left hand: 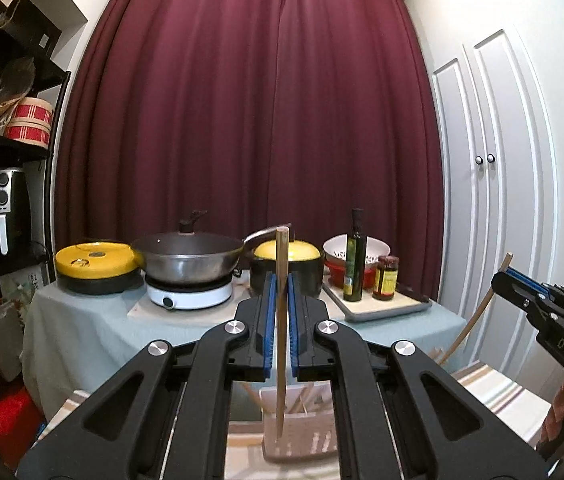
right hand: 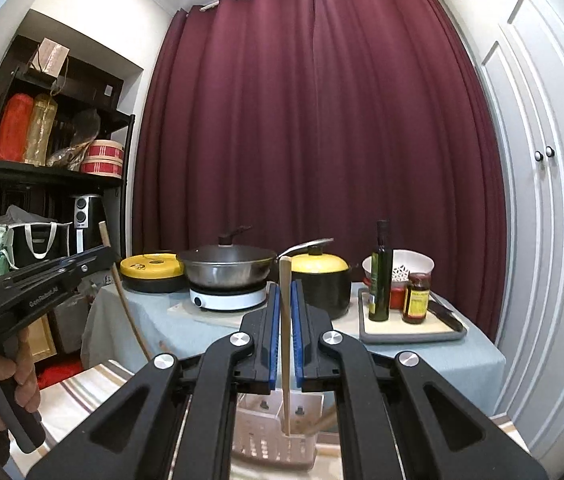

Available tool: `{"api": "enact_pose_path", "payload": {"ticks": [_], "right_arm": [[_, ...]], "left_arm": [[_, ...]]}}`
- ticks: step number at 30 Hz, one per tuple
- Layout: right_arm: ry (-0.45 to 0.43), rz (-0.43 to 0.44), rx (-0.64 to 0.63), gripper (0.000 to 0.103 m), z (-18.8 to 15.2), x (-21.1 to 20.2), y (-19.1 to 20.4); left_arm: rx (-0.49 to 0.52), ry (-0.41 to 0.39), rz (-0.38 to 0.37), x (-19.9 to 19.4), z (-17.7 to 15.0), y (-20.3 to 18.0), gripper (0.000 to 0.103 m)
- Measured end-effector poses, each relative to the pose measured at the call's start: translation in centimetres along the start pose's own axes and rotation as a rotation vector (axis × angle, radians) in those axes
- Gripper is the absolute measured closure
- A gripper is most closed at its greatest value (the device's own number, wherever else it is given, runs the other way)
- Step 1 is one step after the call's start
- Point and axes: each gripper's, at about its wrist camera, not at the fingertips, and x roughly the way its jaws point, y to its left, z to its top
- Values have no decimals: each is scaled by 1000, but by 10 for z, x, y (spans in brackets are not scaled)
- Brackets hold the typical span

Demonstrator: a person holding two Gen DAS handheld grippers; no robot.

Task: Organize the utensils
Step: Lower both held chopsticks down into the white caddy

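My left gripper is shut on a wooden chopstick held upright, its lower tip over a white perforated utensil holder. At the right edge my right gripper grips a second chopstick that slants down. In the right wrist view, my right gripper is shut on that pale chopstick, whose tip reaches into the holder. Another stick leans inside it. A hand holds the left gripper and its chopstick at the left.
Behind stands a table with a pale blue cloth. On it are a wok on a white cooker, two yellow-lidded pots, and a tray with an oil bottle and jar. A shelf is at the left and white cupboard doors at the right.
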Motion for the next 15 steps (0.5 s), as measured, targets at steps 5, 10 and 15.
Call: {"api": "enact_pose_path", "payload": {"ticks": [5,10,15], "right_arm": [[-4,0,1,97,2,20,-3],[9,2,16,97,-3,41,-8],[39,6,26,97,-12,60,-11]], "left_arm": [[-10,-12,11,25,4,-1,97],[-21,-17,7,46,2,-2,97],[-3,-7,8,67,-5,-5,97]]}}
